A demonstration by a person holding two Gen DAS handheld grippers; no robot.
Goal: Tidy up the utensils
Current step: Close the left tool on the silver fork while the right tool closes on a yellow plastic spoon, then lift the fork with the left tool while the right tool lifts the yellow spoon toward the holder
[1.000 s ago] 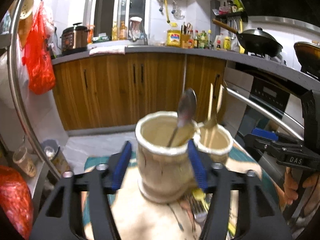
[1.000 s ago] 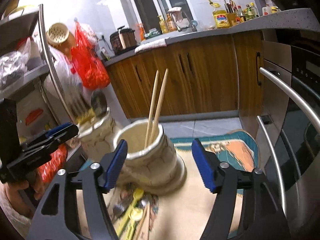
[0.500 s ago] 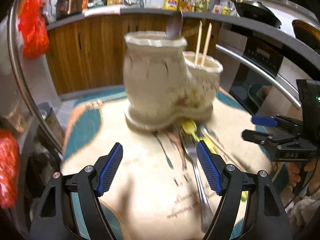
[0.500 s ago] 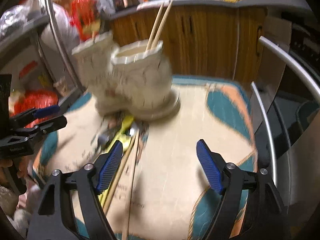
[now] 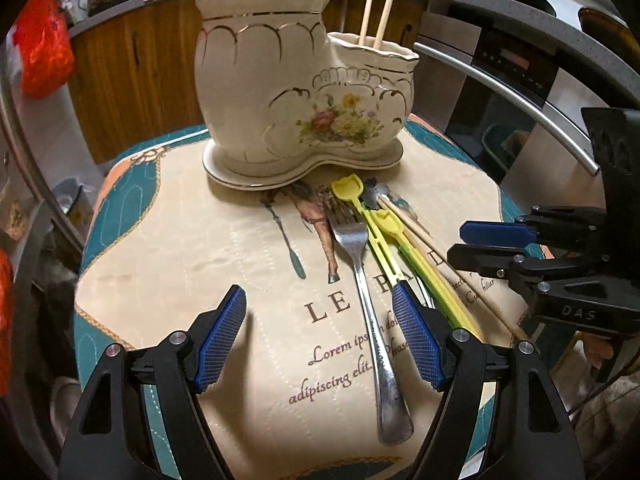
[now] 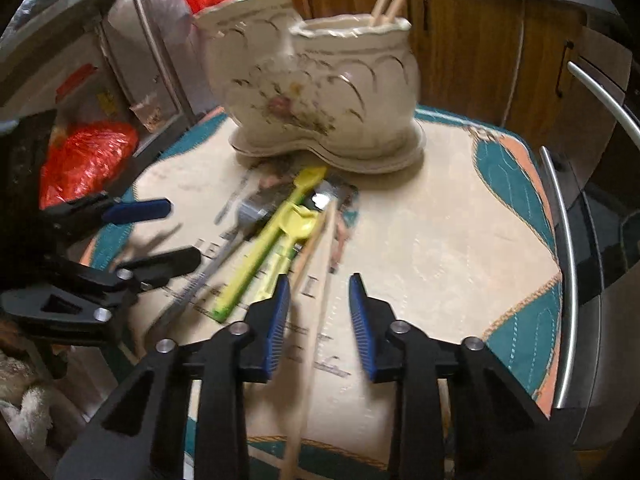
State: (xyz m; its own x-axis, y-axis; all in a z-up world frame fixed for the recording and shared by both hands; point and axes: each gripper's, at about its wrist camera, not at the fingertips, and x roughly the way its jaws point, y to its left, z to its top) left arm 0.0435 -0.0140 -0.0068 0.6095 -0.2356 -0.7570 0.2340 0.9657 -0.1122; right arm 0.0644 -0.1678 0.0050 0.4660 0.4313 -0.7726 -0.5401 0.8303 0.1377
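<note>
A cream ceramic two-cup utensil holder (image 5: 280, 92) (image 6: 320, 88) stands at the far side of a printed mat (image 5: 224, 248); it holds two chopsticks (image 5: 378, 12) and a spoon. In front of it lie a metal fork (image 5: 364, 288), yellow plastic utensils (image 5: 384, 232) (image 6: 264, 248) and wooden chopsticks (image 5: 436, 256) (image 6: 316, 272). My left gripper (image 5: 320, 336) is open above the mat, its right finger over the fork's handle. My right gripper (image 6: 318, 312) is open, its jaws partly closed in around a chopstick lying on the mat, not gripping it.
Wooden cabinets (image 5: 132, 60) and a counter with bottles stand behind. An oven with a steel handle (image 5: 504, 92) is on the right. Red plastic bags (image 6: 84, 160) hang and lie at the left by a metal rack.
Both grippers pulled back from the holder and dropped toward the utensils on the mat. The right gripper's jaws narrowed around a chopstick. The holder stays put.
</note>
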